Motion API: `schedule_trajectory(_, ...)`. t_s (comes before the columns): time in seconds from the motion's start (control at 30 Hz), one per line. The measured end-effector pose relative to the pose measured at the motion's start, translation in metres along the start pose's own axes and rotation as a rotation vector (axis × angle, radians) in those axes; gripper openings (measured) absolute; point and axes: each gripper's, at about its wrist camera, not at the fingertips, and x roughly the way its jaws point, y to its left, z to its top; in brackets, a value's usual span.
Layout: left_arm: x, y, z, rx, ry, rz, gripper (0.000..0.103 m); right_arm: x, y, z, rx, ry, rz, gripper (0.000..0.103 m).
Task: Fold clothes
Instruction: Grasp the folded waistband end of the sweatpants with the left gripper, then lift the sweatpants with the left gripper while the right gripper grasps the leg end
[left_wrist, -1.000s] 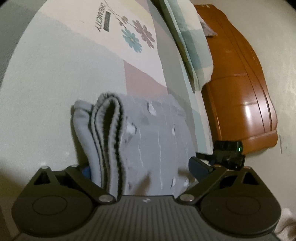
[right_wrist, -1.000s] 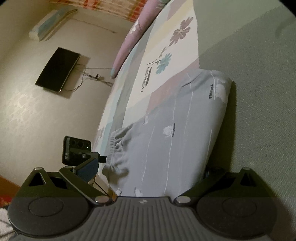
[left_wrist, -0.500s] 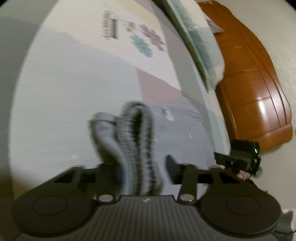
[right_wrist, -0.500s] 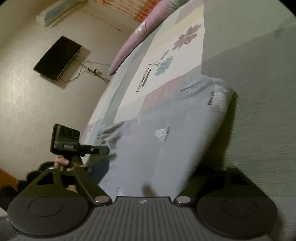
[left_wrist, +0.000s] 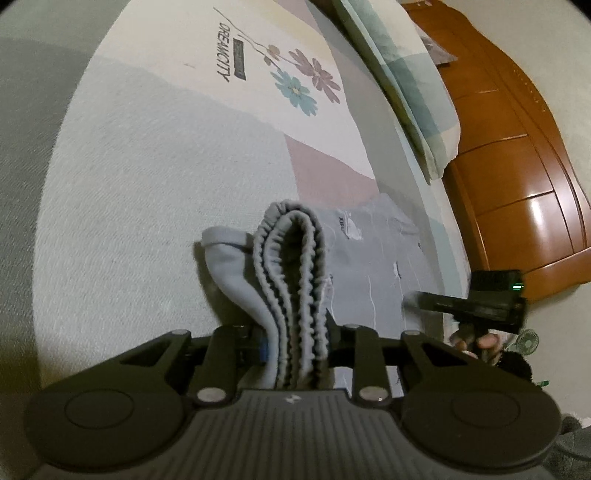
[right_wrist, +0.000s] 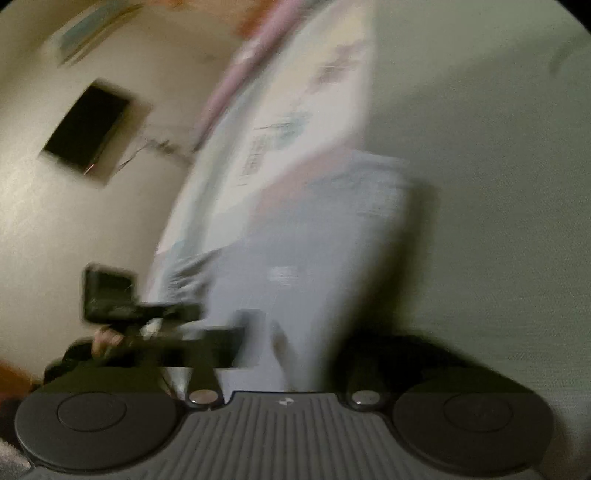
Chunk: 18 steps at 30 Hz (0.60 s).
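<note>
Slippage risk: left gripper (left_wrist: 295, 343) clamps the bunched elastic waistband (left_wrist: 291, 266) of grey shorts (left_wrist: 373, 266) lying on the bedsheet (left_wrist: 147, 177). Right gripper (right_wrist: 291, 350) appears closed on the fabric, though blur prevents confirmation; uneven lifting may undo the fold.

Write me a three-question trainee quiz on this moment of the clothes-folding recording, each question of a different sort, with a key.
1. True or false: the left tongs are shut on the elastic waistband of the grey garment.
2. Multiple choice: the garment lies on (A) a wooden floor, (B) a flower-printed bedsheet, (C) a glass table.
3. Fill in: the word printed on the sheet beside the flowers is ____.

Key:
1. True; the gathered waistband stands pinched between the fingers.
2. B.
3. DREAMCITY.
Note: the right wrist view is motion-blurred, so the state of the right tongs cannot be judged.
</note>
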Motion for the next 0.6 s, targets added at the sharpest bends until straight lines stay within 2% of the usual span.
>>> schedule_trajectory(0.03,0.0,0.0,0.0,0.0,-0.002,0.001,0.027,-0.003,-0.013,0.001,0.068,-0.013,0.069,0.005)
schedule_trajectory(0.07,0.0,-0.001,0.0,0.002,-0.003,0.005,0.027,-0.002,-0.011,0.002,0.055,-0.003,0.063,0.005)
schedule_trajectory(0.13,0.001,-0.004,-0.001,0.01,-0.006,0.018,0.027,0.002,0.006,0.0,-0.039,0.003,-0.023,0.006)
schedule_trajectory(0.27,0.001,-0.009,-0.002,0.022,-0.013,0.049,0.027,0.002,0.008,-0.002,-0.024,-0.009,-0.037,0.005)
schedule_trajectory(0.4,0.001,-0.022,-0.005,0.067,-0.025,0.108,0.025,0.005,0.02,-0.006,-0.032,-0.035,-0.087,0.006)
schedule_trajectory(0.6,0.001,-0.038,-0.006,0.099,-0.03,0.18,0.021,0.01,0.049,-0.012,-0.142,-0.058,-0.196,0.009)
